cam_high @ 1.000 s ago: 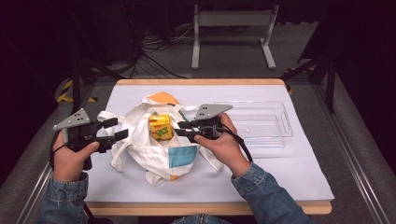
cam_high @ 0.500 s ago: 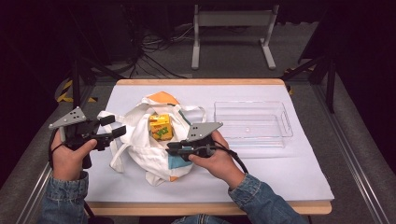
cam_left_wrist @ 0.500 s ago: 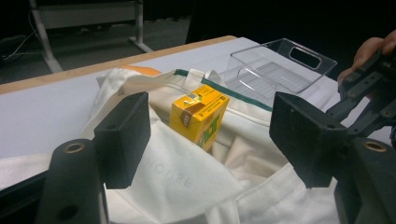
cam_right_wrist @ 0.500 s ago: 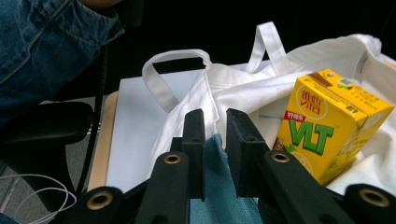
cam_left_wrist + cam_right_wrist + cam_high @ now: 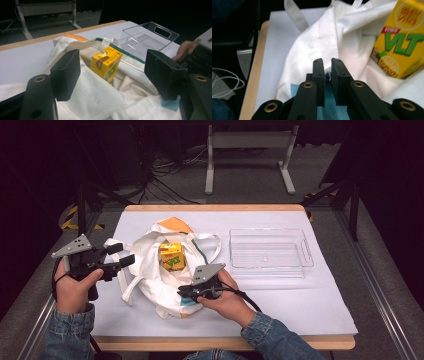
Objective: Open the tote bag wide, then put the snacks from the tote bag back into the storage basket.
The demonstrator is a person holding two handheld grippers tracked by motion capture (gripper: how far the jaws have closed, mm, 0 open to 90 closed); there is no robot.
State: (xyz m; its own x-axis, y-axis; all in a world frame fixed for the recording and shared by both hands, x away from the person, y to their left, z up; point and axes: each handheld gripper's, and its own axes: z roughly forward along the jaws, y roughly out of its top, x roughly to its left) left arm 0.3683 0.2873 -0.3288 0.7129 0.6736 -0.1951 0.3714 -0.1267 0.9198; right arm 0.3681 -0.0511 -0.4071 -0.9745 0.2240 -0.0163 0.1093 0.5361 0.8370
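So, your grip status:
Right gripper (image 5: 327, 65): jaws just closing, pinching the white bag (image 5: 317, 47) rim.
Left gripper (image 5: 117, 72): wide open, holding nothing, juice carton (image 5: 106, 62) ahead.

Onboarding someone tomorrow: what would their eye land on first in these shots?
Probably the yellow drink carton standing in the open white cloth bag mid-table. Next, the right gripper at the bag's near edge; its jaws have just been closing and now pinch the bag's rim. The left gripper hangs open at the bag's left side, and a clear plastic tray sits to the right.
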